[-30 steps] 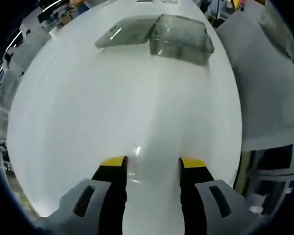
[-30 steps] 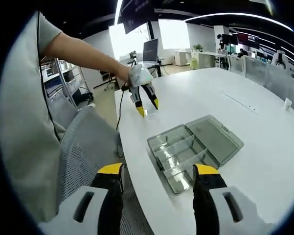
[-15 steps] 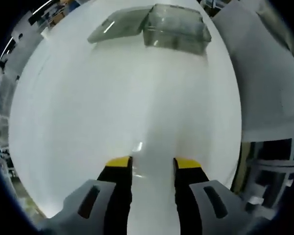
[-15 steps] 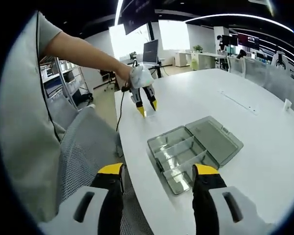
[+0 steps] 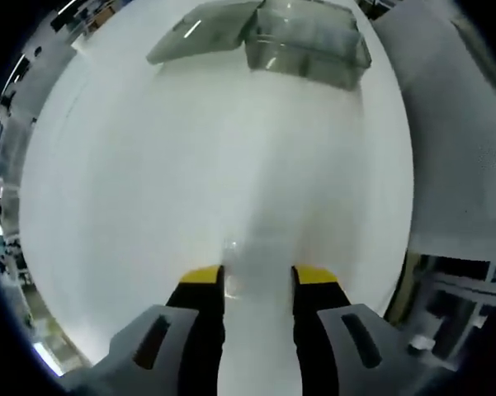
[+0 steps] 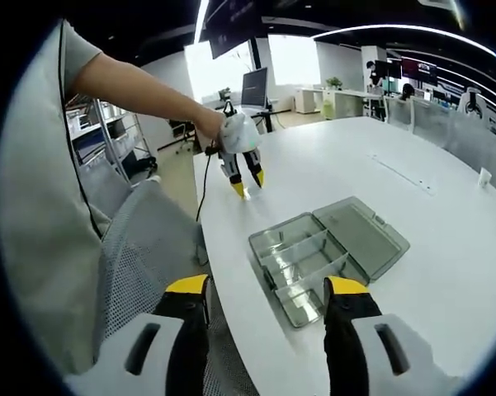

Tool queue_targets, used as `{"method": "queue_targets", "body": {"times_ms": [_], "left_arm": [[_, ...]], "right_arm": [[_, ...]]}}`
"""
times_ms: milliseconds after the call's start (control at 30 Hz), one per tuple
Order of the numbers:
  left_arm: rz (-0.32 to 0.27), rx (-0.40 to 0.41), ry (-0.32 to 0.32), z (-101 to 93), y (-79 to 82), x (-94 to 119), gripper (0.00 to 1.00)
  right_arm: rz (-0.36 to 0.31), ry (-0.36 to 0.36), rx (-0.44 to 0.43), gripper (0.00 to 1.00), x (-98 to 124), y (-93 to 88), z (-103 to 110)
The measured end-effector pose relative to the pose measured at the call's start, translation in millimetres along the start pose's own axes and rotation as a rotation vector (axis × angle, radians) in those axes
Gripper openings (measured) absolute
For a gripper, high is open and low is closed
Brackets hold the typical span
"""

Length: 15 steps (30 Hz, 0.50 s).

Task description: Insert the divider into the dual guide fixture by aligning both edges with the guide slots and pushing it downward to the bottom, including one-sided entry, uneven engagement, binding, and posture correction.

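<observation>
A white oval table [image 6: 446,272] fills the foreground, a grey mesh chair [image 6: 144,247] against its edge. Behind stand a monitor [image 6: 253,85], desks and ceiling light strips [image 6: 400,26].

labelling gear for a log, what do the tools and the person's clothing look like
Both tools, left tool and right tool, have black jaws with yellow tips on light grey slotted housings. A dark cable trails from the left tool. The person wears a grey short sleeve.

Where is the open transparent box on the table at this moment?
In the right gripper view the open transparent box lies on the white table, just beyond the right gripper, near the table edge beside the mesh chair.
</observation>
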State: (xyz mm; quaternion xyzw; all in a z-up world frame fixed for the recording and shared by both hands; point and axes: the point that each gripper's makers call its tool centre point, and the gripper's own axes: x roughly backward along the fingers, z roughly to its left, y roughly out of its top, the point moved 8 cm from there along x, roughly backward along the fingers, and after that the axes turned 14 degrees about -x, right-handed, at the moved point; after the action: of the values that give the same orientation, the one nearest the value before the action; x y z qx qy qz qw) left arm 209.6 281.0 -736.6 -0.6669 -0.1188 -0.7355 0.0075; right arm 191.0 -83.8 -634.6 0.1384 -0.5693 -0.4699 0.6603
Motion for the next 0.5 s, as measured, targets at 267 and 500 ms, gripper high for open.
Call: {"method": "queue_targets", "body": {"times_ms": [267,500], "left_arm": [[-0.014,0.014,0.006,-6.1,11.2,1,0.27],[-0.042,0.011,0.024,-5.6,24.2,9,0.27]], "right_arm": [[-0.004,-0.001,0.002,0.52,1,0.2,-1],[-0.006,0.004,0.003,0.51,-1,0.0,-1]]}}
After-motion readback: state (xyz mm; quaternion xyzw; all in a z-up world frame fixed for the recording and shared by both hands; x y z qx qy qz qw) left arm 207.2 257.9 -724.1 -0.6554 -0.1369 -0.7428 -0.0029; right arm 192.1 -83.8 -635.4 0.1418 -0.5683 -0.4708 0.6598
